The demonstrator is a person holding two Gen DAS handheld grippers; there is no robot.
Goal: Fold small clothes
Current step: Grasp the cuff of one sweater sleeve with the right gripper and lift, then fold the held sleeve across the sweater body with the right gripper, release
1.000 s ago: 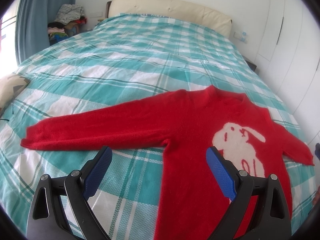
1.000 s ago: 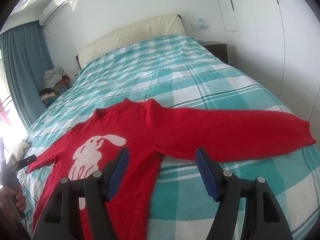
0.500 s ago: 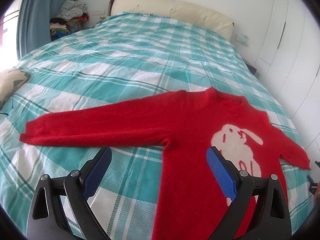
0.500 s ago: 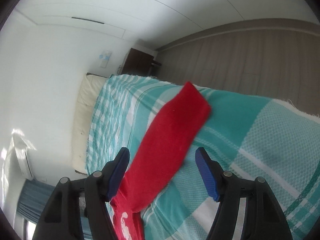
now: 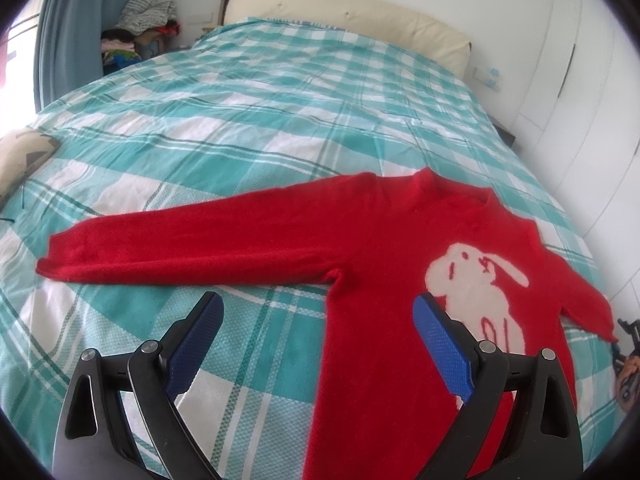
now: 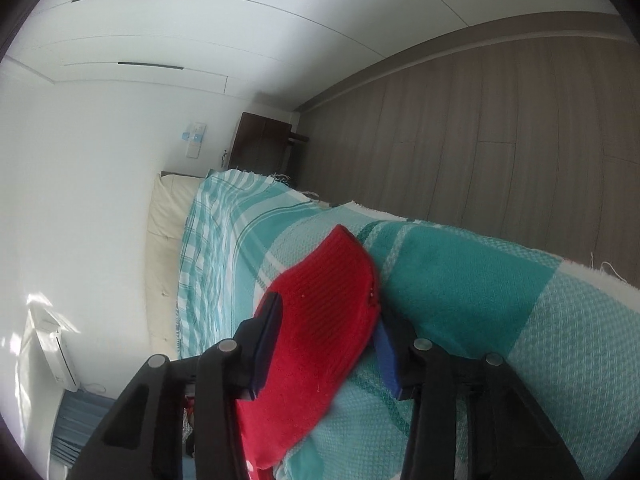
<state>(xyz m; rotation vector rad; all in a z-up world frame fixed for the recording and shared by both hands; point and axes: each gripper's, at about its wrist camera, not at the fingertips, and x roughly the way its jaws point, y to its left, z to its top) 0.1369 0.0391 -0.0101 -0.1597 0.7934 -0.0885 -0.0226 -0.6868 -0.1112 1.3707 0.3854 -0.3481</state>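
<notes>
Bed (image 5: 280,92) with teal check cover, red sweater (image 5: 360,248) spread flat for folding; we hover left gripper (image 5: 316,344) wide, empty; right gripper (image 6: 328,344) just closing around sleeve cuff (image 6: 332,296) to fold inward

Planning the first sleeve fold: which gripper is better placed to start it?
Right. The right gripper straddles a sleeve cuff, jaws just closing. The left gripper hangs open over bedspread, off the sweater.
</notes>
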